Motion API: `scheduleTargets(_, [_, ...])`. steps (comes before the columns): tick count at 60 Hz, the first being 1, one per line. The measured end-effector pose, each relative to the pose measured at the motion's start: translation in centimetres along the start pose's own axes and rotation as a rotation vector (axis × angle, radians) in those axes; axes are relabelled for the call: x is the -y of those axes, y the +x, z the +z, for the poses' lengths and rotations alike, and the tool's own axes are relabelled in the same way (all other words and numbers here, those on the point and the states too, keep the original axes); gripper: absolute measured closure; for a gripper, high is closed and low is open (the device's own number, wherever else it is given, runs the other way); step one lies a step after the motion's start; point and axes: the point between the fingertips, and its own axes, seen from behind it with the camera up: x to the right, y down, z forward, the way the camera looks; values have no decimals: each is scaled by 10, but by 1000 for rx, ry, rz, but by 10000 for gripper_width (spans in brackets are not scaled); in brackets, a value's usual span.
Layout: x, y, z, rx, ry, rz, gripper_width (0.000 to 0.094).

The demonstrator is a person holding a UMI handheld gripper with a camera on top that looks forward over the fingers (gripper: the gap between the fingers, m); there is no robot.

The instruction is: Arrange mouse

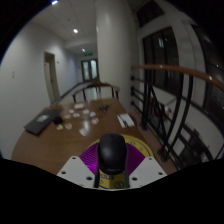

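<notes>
A black mouse [112, 150] stands between my gripper's [112, 162] two fingers, its rounded back towards the camera. The purple pads [90, 157] press on both of its sides, so the gripper is shut on it. The mouse is held up above the near end of a long brown wooden table [50, 148]. The mouse's underside and front are hidden.
On the table beyond the fingers lie a flat black device [38, 125] at the left, several small white cards [82, 118] in the middle and a small dark object [125, 120] at the right. A railing [180, 75] runs along the right side. A corridor with doors [90, 70] lies behind.
</notes>
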Motion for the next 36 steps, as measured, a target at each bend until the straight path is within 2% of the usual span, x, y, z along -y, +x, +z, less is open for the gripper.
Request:
scheduleTargets(8, [-56,4,29,6,-143,33,594])
scheduleTargets(10, [-52,6,36,-12,-112,-7,597])
scheduleTargets(14, [-55,14,39,-50,-124,-80,582])
scheduleTargets(22, [-56,13,33,-12,-181,-145,389])
scheduleTargets(27, [-60,10,12,60,-223,-183,60])
scheduleTargets(29, [-59,8,2,87,-219,-196,101])
scheduleTargets(36, [-58,18,-47,150,-180,-232,87])
